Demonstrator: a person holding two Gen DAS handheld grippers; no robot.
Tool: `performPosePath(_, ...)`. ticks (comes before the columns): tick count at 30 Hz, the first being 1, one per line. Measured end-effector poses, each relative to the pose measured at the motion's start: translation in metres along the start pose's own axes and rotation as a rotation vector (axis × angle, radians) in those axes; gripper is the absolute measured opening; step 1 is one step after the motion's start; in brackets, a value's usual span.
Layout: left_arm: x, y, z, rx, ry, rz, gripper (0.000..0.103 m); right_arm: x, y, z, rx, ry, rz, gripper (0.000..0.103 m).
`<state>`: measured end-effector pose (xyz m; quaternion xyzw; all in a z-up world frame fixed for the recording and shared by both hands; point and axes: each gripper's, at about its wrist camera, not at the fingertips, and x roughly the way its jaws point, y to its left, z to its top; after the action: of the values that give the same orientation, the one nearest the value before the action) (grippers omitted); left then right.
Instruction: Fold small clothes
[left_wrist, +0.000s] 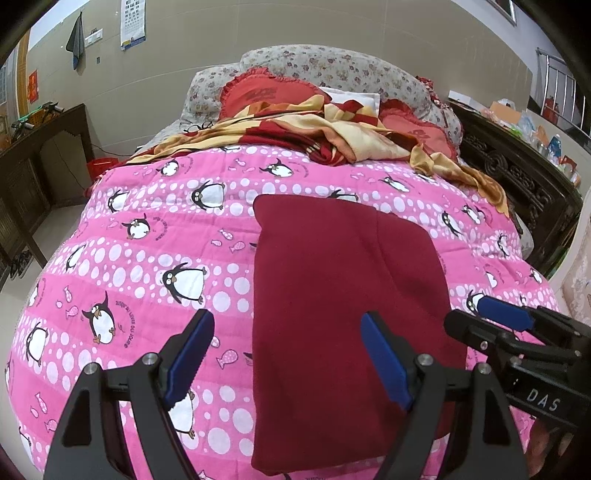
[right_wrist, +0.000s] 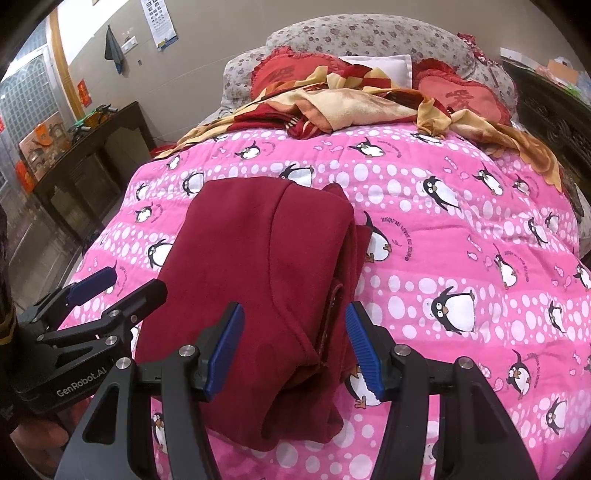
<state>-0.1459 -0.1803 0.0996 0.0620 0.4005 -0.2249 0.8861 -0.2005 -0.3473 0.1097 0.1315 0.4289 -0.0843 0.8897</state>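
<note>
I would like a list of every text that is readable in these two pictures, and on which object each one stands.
"DAS": on the black body of the right tongs.
"GenRobot.AI": on the black body of the left tongs.
Ring of letters beside each penguin on the pink quilt: too warped to read.
Wall calendar: too small.
Red character on the heart cushion: blurred.

I see dark red garment (right_wrist: 258, 280): soft fleece-like cloth, matt, slightly fuzzy. Pink penguin quilt (left_wrist: 140, 258): stitched cotton-like cloth, matt. Left gripper (left_wrist: 288, 363) and right gripper (right_wrist: 295, 349): black matt frame, shiny metal screw heads, blue ribbed pads (right_wrist: 364, 349). Bed frame (left_wrist: 517, 181): dark carved wood, some gloss. Yellow-red blanket (left_wrist: 332, 129): smooth cloth, light sheen.
</note>
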Motion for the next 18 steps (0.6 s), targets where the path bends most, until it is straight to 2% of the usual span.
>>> performPosePath(18,0.002,0.0001,-0.0014,0.003,0.001,0.001,0.085,0.0046,-0.0016,-0.0013,0.005,0.018,0.0,0.071)
